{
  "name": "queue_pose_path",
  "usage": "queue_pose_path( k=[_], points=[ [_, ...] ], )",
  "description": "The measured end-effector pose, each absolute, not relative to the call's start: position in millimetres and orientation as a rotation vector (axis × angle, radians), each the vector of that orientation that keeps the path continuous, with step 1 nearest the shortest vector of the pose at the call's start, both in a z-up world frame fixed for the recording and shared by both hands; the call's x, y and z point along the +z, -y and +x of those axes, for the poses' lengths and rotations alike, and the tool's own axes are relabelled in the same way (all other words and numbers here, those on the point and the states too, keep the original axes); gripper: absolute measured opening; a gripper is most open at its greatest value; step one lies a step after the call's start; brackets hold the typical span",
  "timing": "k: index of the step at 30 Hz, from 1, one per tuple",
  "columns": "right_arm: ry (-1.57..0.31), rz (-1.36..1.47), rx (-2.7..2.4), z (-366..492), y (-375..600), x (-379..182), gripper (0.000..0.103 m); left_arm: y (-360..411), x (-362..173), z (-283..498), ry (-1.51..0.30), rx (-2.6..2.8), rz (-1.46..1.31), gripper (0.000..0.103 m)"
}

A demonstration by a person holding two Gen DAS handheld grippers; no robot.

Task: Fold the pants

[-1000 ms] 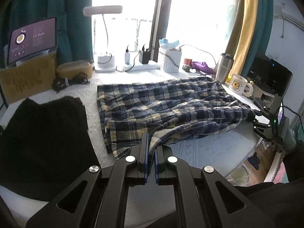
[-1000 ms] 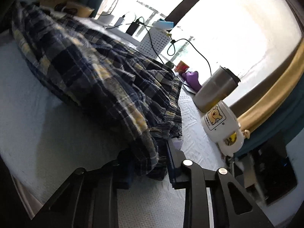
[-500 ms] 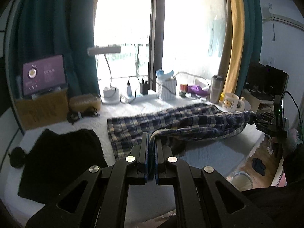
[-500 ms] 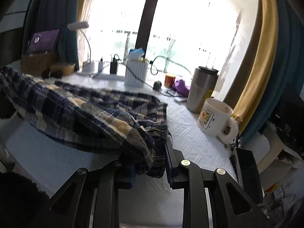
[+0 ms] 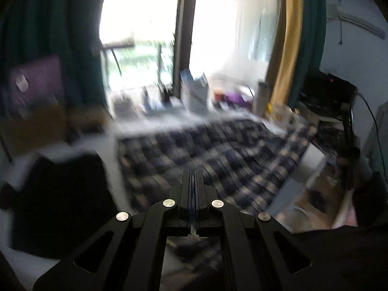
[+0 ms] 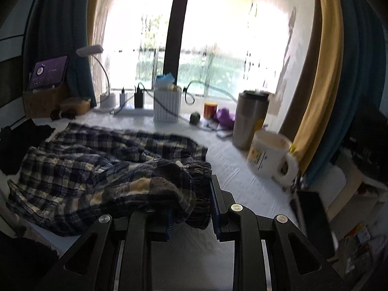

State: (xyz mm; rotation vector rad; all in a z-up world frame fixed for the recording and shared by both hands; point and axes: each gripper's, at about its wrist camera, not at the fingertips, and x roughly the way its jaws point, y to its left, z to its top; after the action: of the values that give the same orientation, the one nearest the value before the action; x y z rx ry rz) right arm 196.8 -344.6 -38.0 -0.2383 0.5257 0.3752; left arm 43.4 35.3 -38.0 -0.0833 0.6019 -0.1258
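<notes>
Left gripper (image 5: pixel 193 181): pressed together; blur hides whether cloth is pinched.
Right gripper (image 6: pixel 190 203): pinching bunched waistband of navy-and-yellow plaid flannel pants (image 6: pixel 101 167).
Risk: white bear-print ceramic mug (image 6: pixel 269 156), two o'clock of the right gripper, toppled by swinging cloth.

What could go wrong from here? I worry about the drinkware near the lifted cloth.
1. The white ceramic mug with a cartoon bear and the steel tumbler stand beside the bunched waistband in the right gripper; swinging it could topple them.
2. The left gripper pinches only a thin edge of the navy-and-cream plaid pants; it could slip out.
</notes>
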Motion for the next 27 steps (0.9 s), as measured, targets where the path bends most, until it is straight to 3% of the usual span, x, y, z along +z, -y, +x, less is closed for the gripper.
queue_pose_path(
  k=[4, 5, 8, 13, 15, 18, 27],
  points=[
    [-0.559, -0.216, 0.387, 216, 341, -40, 0.025, -18, -81, 74, -0.706, -0.219, -0.099, 0.001],
    [-0.57, -0.216, 0.395, 224, 339, -39, 0.025, -12, -88, 78, -0.723, -0.236, -0.095, 0.007],
    [-0.599, -0.218, 0.409, 251, 330, -38, 0.025, 3, -109, 89, -0.764, -0.298, -0.102, 0.052],
    [-0.687, -0.212, 0.408, 304, 314, -48, 0.025, 15, -121, 88, -0.788, -0.341, -0.076, 0.057],
    [-0.721, -0.234, 0.404, 321, 305, -59, 0.025, 15, -123, 86, -0.79, -0.356, -0.072, 0.076],
    [-0.776, -0.242, 0.401, 342, 294, -75, 0.025, 15, -125, 81, -0.784, -0.369, -0.063, 0.091],
    [-0.735, -0.232, 0.385, 329, 297, -64, 0.025, 32, -152, 82, -0.864, -0.226, 0.121, 0.092]
  ],
)
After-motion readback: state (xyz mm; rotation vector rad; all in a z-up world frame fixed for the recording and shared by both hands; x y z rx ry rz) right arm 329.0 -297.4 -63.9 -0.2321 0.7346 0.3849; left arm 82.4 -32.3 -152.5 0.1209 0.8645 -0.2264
